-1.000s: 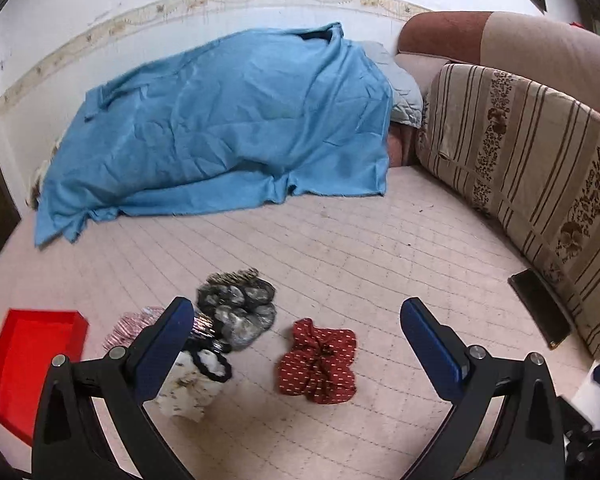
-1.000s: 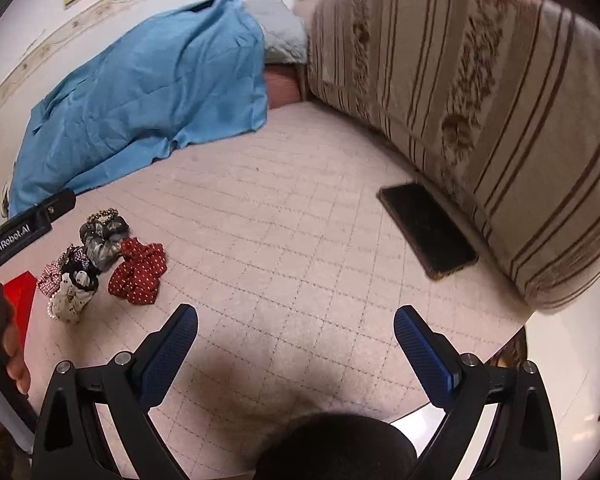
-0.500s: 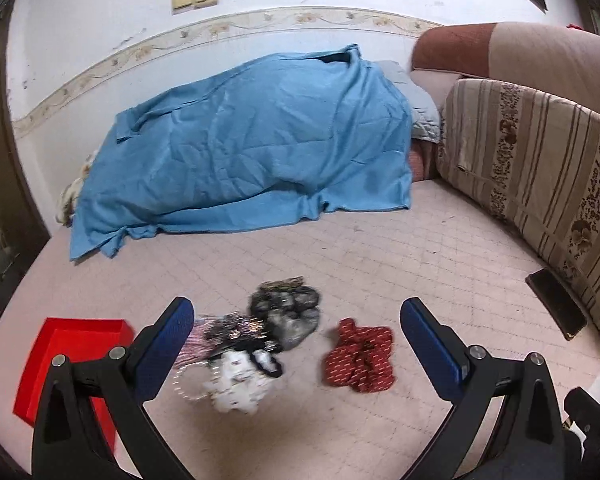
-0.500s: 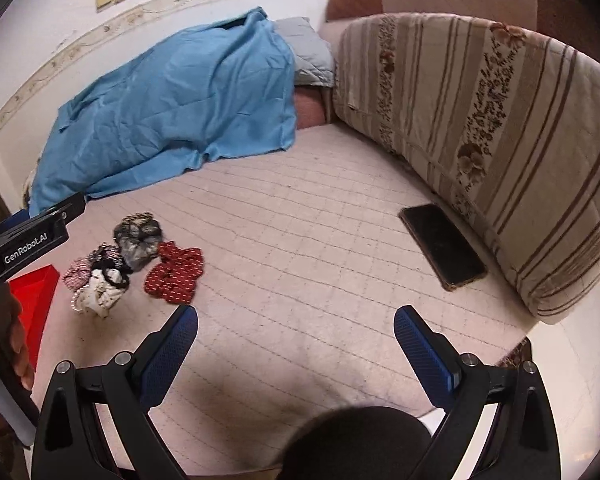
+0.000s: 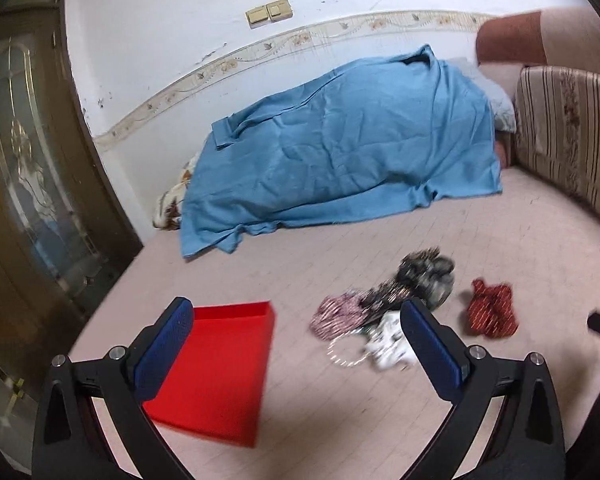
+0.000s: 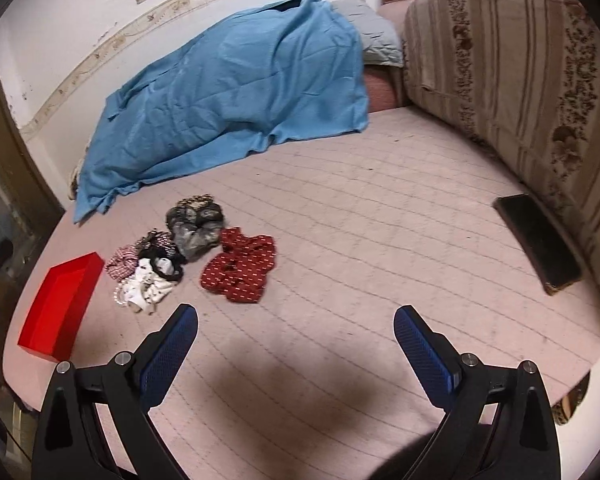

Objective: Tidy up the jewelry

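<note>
We are working over a pink quilted mattress [image 6: 380,220], reading it from its left edge across. Near that left edge is lying a red tray [image 6: 56,304], empty as far as we can see. Just right of it is sitting the jewelry pile: a pink-striped scrunchie [image 6: 121,261], a white scrunchie [image 6: 150,290] with a pearl bracelet [image 5: 342,354] touching it, a black-patterned piece [image 6: 160,246] lying on them, and a grey scrunchie [image 6: 196,226] at the far side. A red dotted scrunchie [image 6: 240,270] is lying just beside the pile, apart from it or nearly so. Well toward the right edge, against the striped cushion [image 6: 520,80], a dark phone [image 6: 536,240] is resting. A blue sheet [image 6: 228,92] is covering the far end.

Risks, as we are judging them: the pile is tangled, so one pinch could be dragging two pieces or snagging the bracelet; soft fabric could be slipping from the pads; the left view is blurring, which suggests motion and a poorly aimed approach.

The left gripper [image 5: 296,354] is hanging with fingers spread wide, empty, the tray behind its left finger and the white scrunchie just inside its right finger. The right gripper [image 6: 296,350] is likewise gaping and empty, over bare mattress, the pile lying ahead and to its left.
</note>
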### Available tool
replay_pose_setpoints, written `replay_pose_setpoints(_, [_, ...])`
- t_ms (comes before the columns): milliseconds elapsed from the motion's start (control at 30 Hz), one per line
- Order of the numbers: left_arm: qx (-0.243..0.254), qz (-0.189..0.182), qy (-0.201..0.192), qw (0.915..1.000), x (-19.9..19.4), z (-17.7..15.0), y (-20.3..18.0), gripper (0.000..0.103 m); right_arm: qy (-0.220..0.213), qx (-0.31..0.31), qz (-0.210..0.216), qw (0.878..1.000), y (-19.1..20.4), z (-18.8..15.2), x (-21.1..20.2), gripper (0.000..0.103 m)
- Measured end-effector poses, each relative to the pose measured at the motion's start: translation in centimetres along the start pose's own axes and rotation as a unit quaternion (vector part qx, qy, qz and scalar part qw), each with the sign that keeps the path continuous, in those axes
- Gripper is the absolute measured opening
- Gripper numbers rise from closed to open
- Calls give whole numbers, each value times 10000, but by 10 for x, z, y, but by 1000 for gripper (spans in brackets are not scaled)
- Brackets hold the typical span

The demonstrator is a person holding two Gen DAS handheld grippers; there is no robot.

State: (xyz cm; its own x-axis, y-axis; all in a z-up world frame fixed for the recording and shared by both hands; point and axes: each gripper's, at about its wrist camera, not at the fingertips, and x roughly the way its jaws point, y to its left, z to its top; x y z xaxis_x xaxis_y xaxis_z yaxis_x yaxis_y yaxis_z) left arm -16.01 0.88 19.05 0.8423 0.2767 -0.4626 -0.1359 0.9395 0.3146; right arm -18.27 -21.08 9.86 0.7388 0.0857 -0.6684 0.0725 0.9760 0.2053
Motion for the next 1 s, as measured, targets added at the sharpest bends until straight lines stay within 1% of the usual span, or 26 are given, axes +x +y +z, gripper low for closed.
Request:
replay_pose_setpoints(100, [111,39,42,9999,-6,-2,3,103,-40,-54,132,9999,8,1,6,100])
replay_pose_setpoints(233, [19,-79,25,10000,-19,-1,7,103,-34,-137,288,9995,17,1,14,100])
replay_pose_setpoints(367, [-15,-209,101,9997,-28,-5,7,103,49,-4,418,9991,25,2,22,100])
replay_pose_setpoints(433, [-92,-266,180,9994,-33,-11,11,103,101,1,494,9987,36,1,23,100])
replay_pose_setpoints(500, [-203,-296,244,9991,-35,-17,17,103,134,-144,533,9984,50,0,24,100])
replay_pose_setpoints(567, [-357,-323,326,9983,-35,-22,26,103,122,-383,522,9978,67,1,23,100])
replay_pose_setpoints(667, [-548,-397,441,9967,-33,-28,36,103,123,-533,499,9973,84,3,21,100])
replay_pose_setpoints(733, [-651,-465,497,9956,-30,-29,41,103,133,-518,471,9975,89,2,17,100])
replay_pose_setpoints(800, [-745,-613,547,9938,-26,-31,45,103,119,-537,419,9976,93,1,12,100])
replay_pose_setpoints(900, [-789,-816,596,9917,-18,-34,45,103,35,-605,195,9980,93,0,1,100])
replay_pose_setpoints(1000, [-755,-883,659,9910,-11,-38,45,103,9,-682,-23,9977,91,1,-4,100])
